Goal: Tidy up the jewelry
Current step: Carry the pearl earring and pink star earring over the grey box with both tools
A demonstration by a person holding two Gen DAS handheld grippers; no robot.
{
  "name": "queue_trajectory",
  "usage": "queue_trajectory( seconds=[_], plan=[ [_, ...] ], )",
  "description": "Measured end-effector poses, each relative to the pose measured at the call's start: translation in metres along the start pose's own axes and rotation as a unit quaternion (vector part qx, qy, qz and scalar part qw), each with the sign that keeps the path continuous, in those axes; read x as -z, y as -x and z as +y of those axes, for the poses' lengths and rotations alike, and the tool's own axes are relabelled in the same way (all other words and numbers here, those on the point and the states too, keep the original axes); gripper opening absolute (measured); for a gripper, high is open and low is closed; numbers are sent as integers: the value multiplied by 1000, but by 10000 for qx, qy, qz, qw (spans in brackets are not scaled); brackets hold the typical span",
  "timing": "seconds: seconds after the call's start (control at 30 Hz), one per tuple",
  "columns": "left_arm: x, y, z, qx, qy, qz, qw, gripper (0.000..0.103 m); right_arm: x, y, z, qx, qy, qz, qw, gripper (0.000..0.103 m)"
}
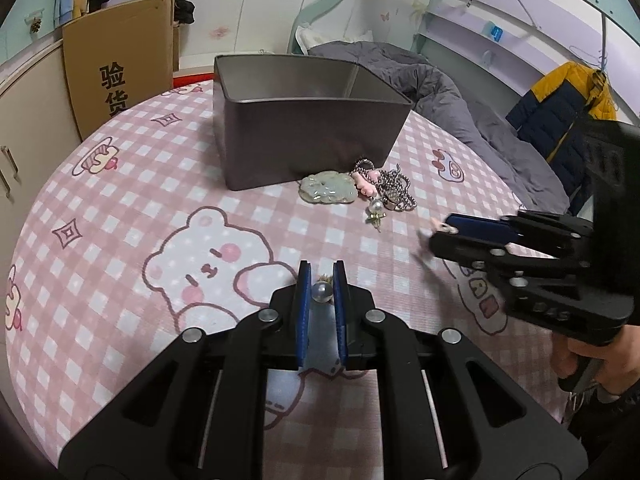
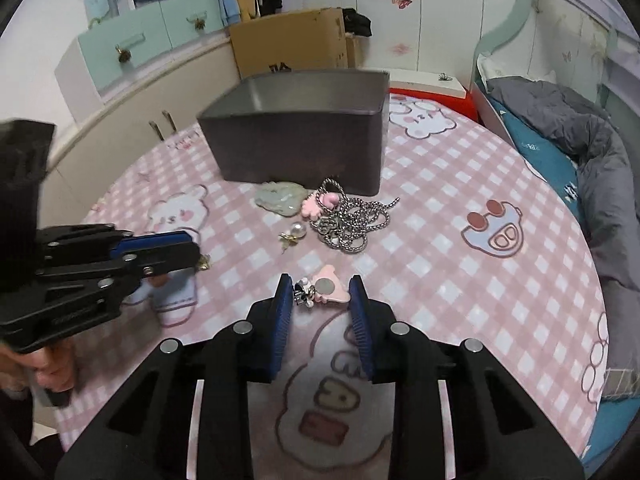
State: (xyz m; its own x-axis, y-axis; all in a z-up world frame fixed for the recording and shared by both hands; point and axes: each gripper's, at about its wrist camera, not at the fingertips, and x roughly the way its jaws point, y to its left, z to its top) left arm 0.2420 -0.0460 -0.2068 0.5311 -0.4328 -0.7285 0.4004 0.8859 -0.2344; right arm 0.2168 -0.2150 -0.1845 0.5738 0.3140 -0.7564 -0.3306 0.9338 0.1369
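A grey metal box (image 1: 308,136) (image 2: 296,144) stands open on the pink checked cloth. In front of it lie a pale green jade pendant (image 1: 328,189) (image 2: 280,198), a pink charm (image 1: 366,184) (image 2: 316,205), a silver chain (image 1: 394,192) (image 2: 352,220) and a pearl earring (image 1: 375,209) (image 2: 296,233). My left gripper (image 1: 322,280) (image 2: 188,246) has its blue pads close around a pearl earring (image 1: 322,291). My right gripper (image 2: 321,286) (image 1: 440,232) is open around a pink charm with a small metal clip (image 2: 326,288) lying on the cloth.
A cardboard box (image 1: 120,60) (image 2: 288,42) stands behind the table by cream cabinets (image 2: 120,128). A bed with a grey quilt (image 1: 440,92) (image 2: 592,152) lies to the right. A yellow and navy jacket (image 1: 568,108) hangs at the far right.
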Motion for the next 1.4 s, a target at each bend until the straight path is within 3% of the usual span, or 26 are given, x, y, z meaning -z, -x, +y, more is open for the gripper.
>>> queue_trajectory(
  seconds=[0.4, 0.57, 0.6, 0.63, 0.7, 0.87, 0.9, 0.93, 0.97, 1.0, 1.03, 1.07, 1.23, 1.4],
  plan=[
    [-29, 47, 6, -106, -51, -583, 9982, 11, -40, 64, -6, -205, 27, -806, 9965, 27],
    [-21, 38, 5, -101, -109, -347, 9993, 13, -35, 61, -9, -227, -31, -763, 9968, 27],
    [-17, 34, 4, -133, -140, -252, 9995, 21, -32, 59, -9, -256, -67, -718, 9971, 27],
    [-14, 28, 2, -200, -170, -143, 9996, 47, -30, 57, -9, -260, -81, -681, 9973, 27],
    [-5, 26, -1, -340, -212, -252, 9989, 77, -26, 55, -9, -270, -109, -629, 9976, 27],
    [4, 8, -3, -375, -304, 6, 9988, 74, -24, 54, -12, -265, -166, -572, 9979, 27],
    [5, 4, -3, -350, -310, 80, 9989, 55, -24, 54, -12, -265, -166, -567, 9979, 27],
    [6, -1, -2, -306, -308, 192, 9989, 44, -24, 53, -13, -271, -171, -564, 9979, 27],
    [8, -2, -3, -334, -362, 163, 9987, 43, -25, 53, -13, -277, -178, -562, 9979, 27],
    [8, -3, -4, -307, -401, 186, 9986, 34, -24, 53, -12, -278, -172, -559, 9979, 27],
    [7, -3, -5, -288, -451, 200, 9984, 17, -24, 53, -12, -279, -169, -561, 9979, 27],
    [7, -4, -5, -219, -464, 250, 9984, 10, -24, 52, -12, -286, -164, -555, 9979, 27],
    [2, 6, -4, -170, -472, 141, 9986, 11, -30, 55, -7, -324, -68, -602, 9976, 27],
    [-23, 38, 3, -197, -425, -286, 9985, 11, -45, 64, -1, -316, 84, -780, 9964, 27]
  ],
)
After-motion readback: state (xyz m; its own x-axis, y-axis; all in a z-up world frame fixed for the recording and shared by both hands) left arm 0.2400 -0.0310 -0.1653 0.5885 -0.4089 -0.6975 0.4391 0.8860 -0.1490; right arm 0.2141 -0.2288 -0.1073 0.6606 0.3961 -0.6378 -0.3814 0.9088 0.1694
